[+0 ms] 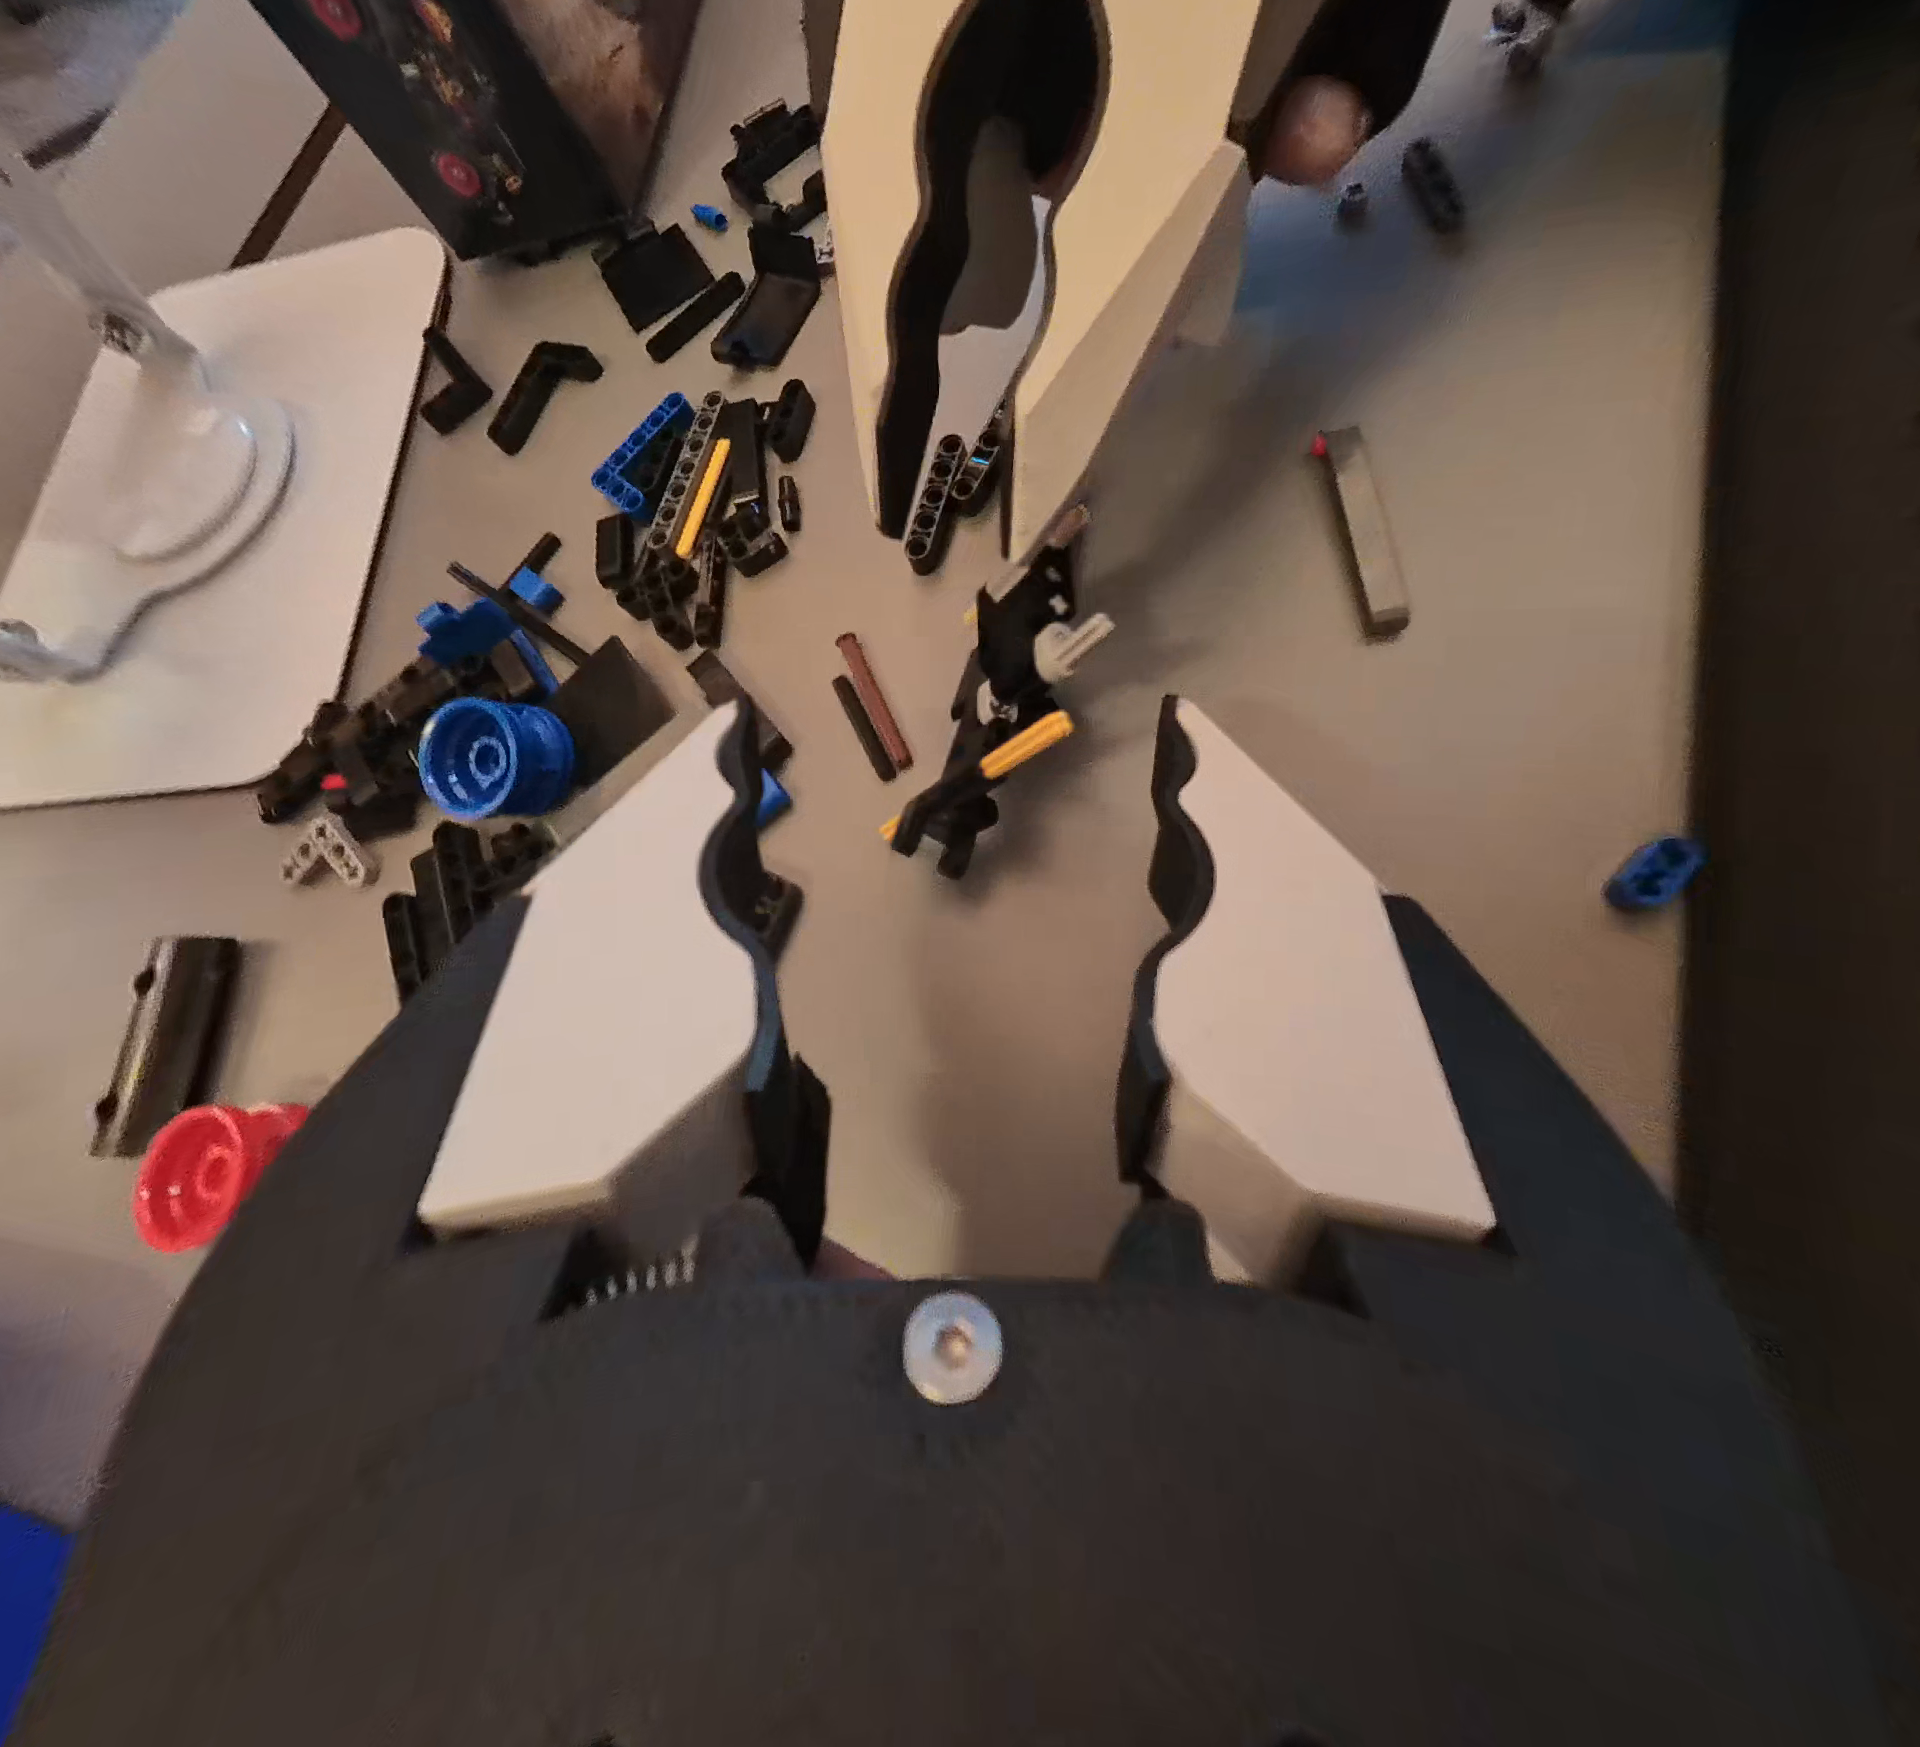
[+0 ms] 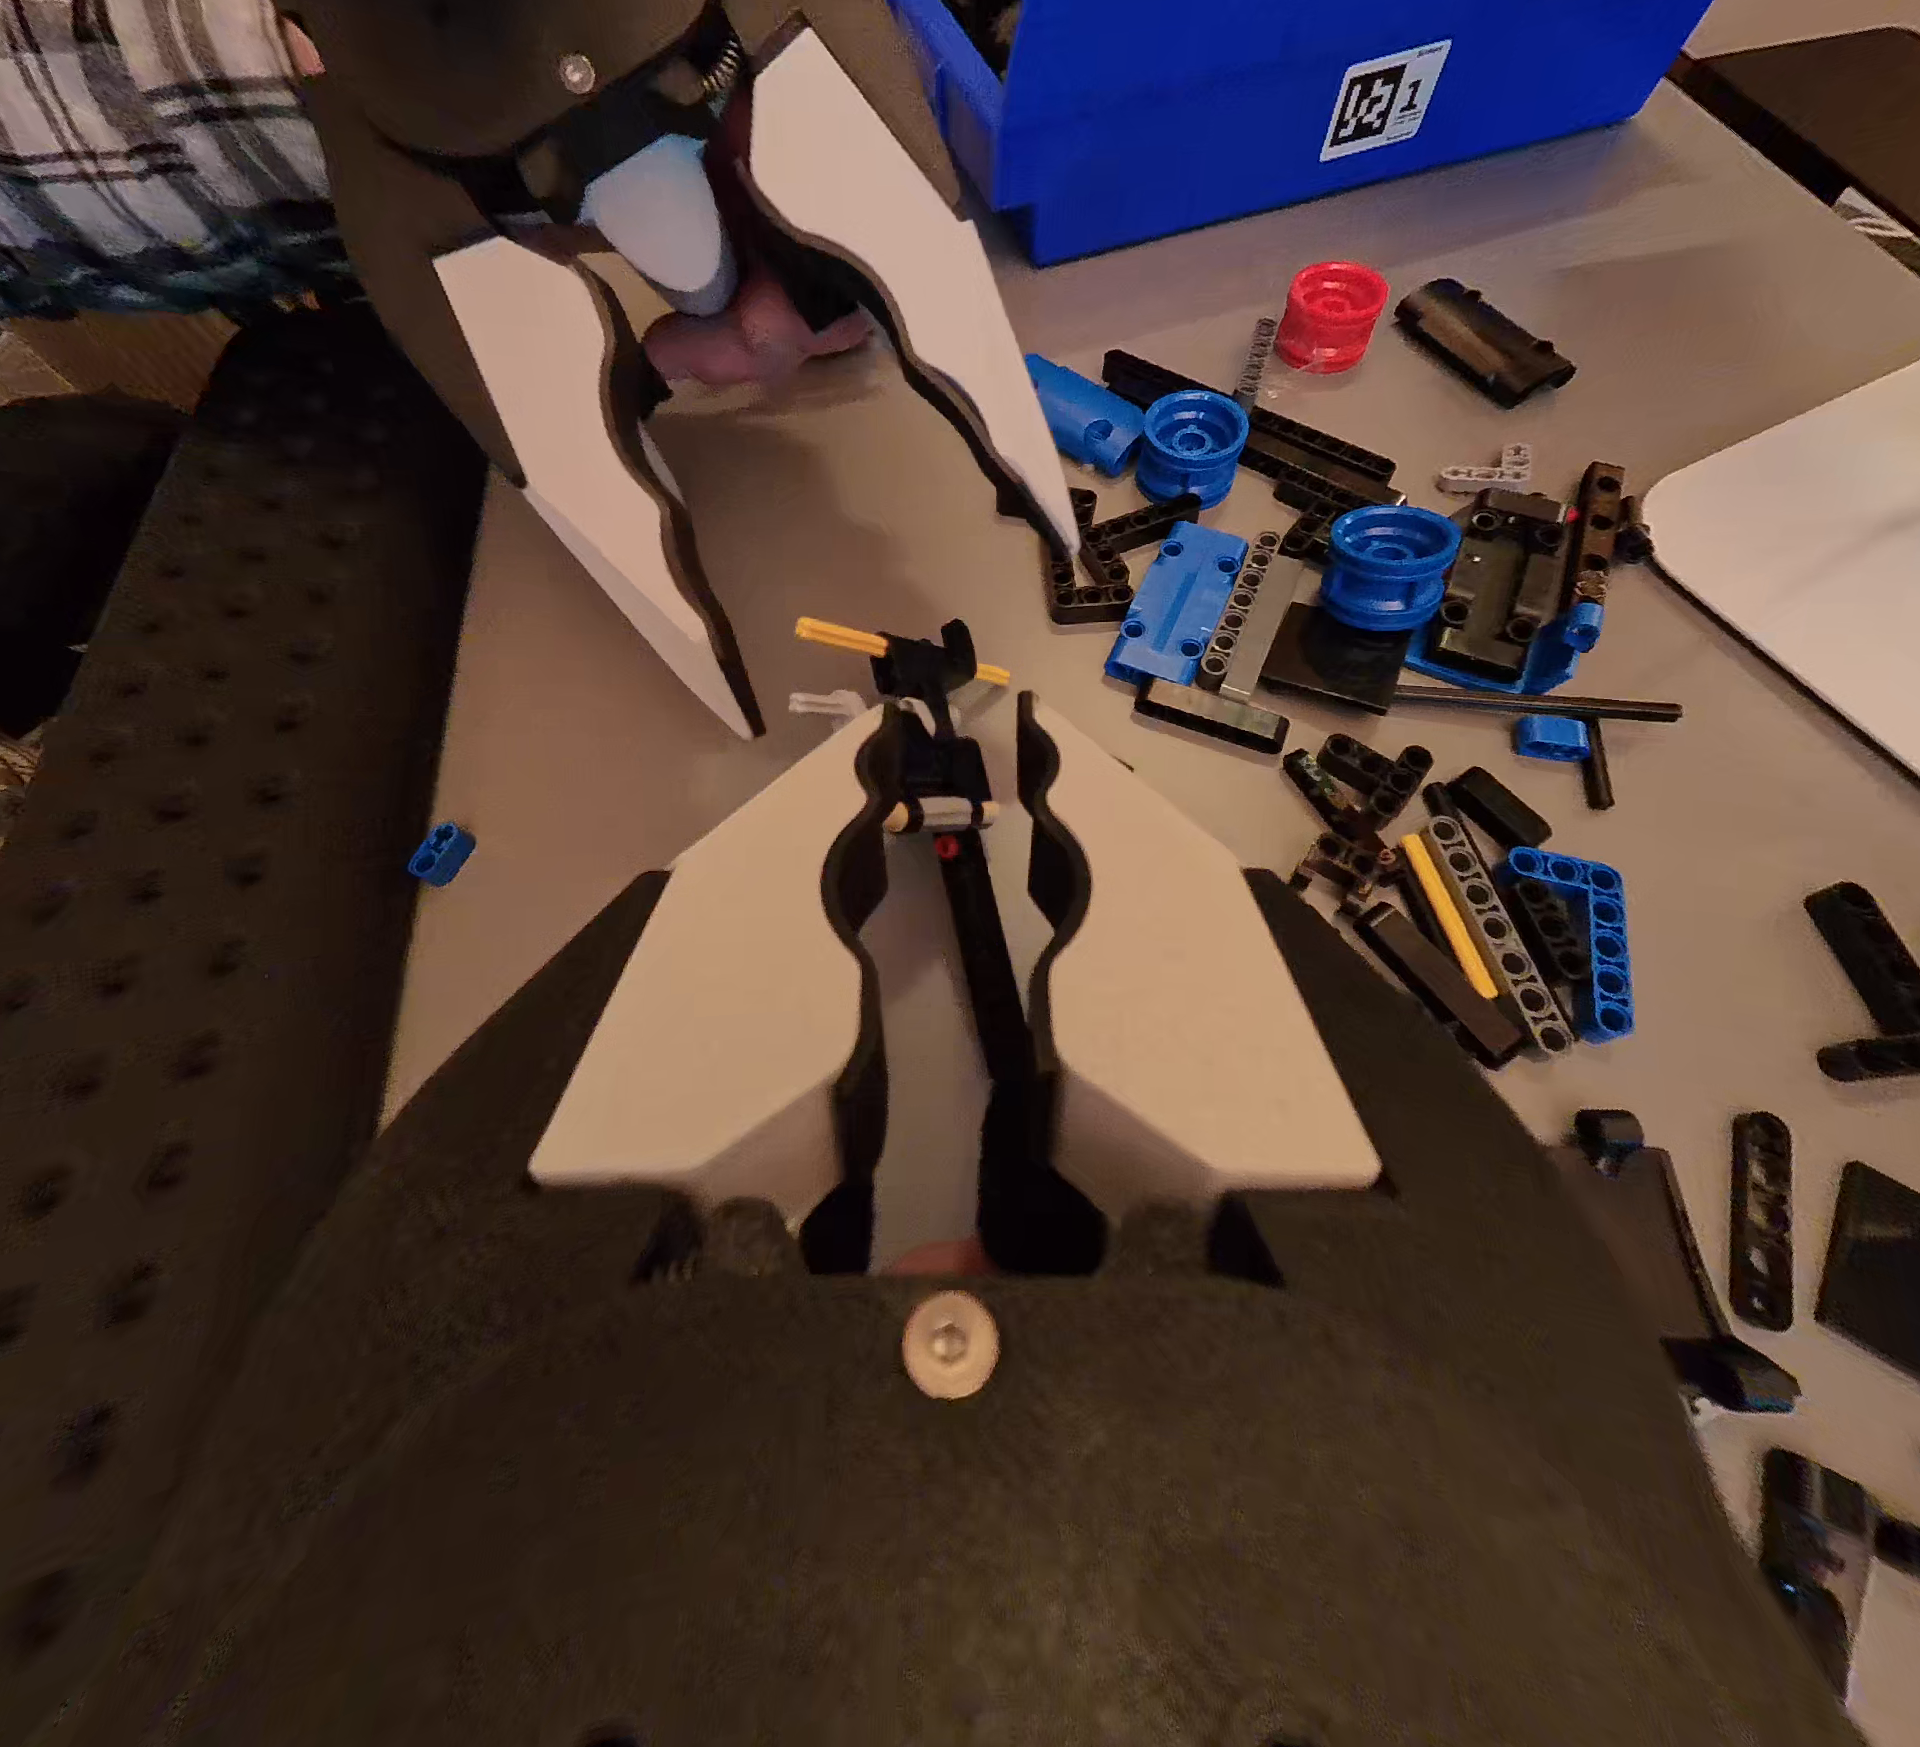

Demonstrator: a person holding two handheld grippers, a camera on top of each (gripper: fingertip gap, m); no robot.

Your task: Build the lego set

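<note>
Over the grey table (image 1: 1455,762), the right gripper (image 2: 951,710) clamps a black lego assembly (image 2: 935,741) while the left gripper (image 1: 956,710) gapes wide, holding nothing.

A table (image 2: 727,492) held a scatter of loose toy bricks (image 2: 1382,617). Behind the scatter, at the table's far edge, stood a storage bin (image 2: 1299,14). A small part-built assembly (image 2: 935,741) sat near the middle, between the two grippers. One lone brick (image 2: 441,854) lay apart, near the table's left edge.
</note>
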